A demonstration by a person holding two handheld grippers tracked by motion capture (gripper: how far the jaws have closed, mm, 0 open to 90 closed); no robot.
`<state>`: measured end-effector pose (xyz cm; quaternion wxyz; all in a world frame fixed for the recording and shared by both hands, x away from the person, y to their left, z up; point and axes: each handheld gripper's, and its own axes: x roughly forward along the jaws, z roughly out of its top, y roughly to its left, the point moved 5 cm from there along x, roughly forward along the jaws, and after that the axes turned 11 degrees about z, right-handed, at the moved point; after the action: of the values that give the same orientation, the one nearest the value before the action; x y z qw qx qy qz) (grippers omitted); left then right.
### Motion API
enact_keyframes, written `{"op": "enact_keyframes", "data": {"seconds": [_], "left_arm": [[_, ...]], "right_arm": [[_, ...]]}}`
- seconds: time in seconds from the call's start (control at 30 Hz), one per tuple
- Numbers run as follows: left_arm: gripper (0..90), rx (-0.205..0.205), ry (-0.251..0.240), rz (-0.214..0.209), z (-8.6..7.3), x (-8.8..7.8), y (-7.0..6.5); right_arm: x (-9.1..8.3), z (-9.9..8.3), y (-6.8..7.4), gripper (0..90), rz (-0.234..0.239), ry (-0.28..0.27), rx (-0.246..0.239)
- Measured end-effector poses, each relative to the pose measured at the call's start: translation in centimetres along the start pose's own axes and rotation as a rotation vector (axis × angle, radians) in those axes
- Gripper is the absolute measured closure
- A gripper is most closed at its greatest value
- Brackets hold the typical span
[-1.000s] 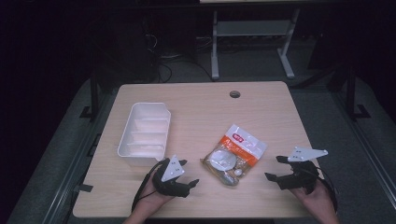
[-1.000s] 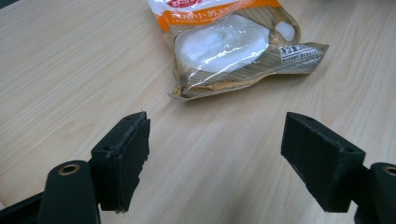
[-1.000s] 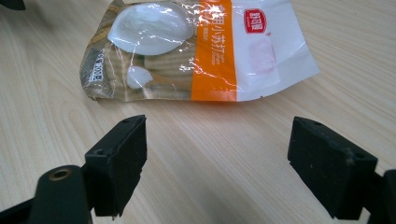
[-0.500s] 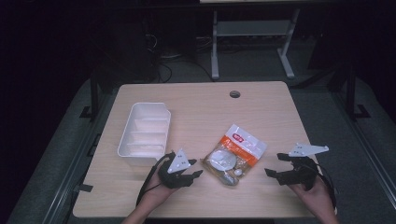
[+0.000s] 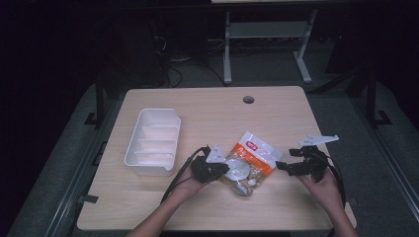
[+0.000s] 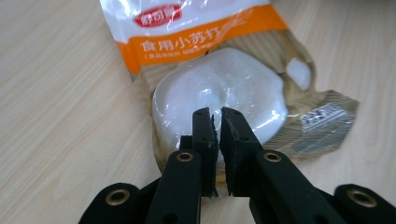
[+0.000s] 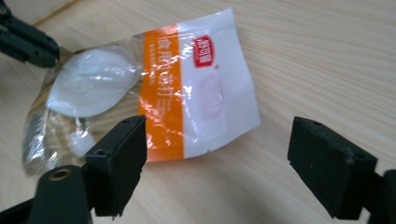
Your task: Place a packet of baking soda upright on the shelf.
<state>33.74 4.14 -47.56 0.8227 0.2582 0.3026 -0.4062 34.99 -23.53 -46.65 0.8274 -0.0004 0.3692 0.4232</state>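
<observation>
A clear bag point(image 5: 253, 157) with an orange and white label and a white lump inside lies on the wooden table point(image 5: 217, 116), front of centre. In the left gripper view the bag point(image 6: 224, 88) lies right at my left gripper point(image 6: 218, 116), whose jaws stand pressed together over its near edge, over the white lump. From above, the left gripper point(image 5: 223, 171) touches the bag's left end. My right gripper point(image 5: 280, 167) sits just right of the bag, open. The right gripper view has the bag point(image 7: 163, 93) ahead of the wide-apart right gripper point(image 7: 217, 135), with the left gripper point(image 7: 28, 44) at its far end.
A white divided tray point(image 5: 133, 148) stands on the table's left side, close to my left hand. A round cable hole point(image 5: 248, 99) sits near the far edge. Table legs and cables stand on the dark floor beyond the table.
My left gripper has moved right, up to the bag's left end. The right gripper has shifted slightly left toward the bag. The bag and tray lie where they were.
</observation>
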Motion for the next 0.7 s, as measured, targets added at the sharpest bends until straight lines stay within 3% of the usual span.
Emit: {"op": "enact_keyframes", "data": {"seconds": [0.17,0.33,0.63,0.7], "left_arm": [[85.3,0.002,0.024,-0.005,0.2,0.5,0.1],[85.9,-0.011,0.029,-0.007,0.1,0.6,0.1],[85.9,-0.016,0.02,-0.008,0.1,0.6,0.1],[84.1,-0.017,0.016,-0.002,0.0,0.6,0.2]], "right_arm": [[1.2,0.5,-1.5,22.0,0.024,0.021,0.066],[2.5,0.2,-2.1,27.9,0.086,0.043,0.13],[4.6,0.0,-1.2,55.3,0.205,0.094,0.174],[4.8,0.1,-1.1,62.3,0.185,0.11,0.171]]}}
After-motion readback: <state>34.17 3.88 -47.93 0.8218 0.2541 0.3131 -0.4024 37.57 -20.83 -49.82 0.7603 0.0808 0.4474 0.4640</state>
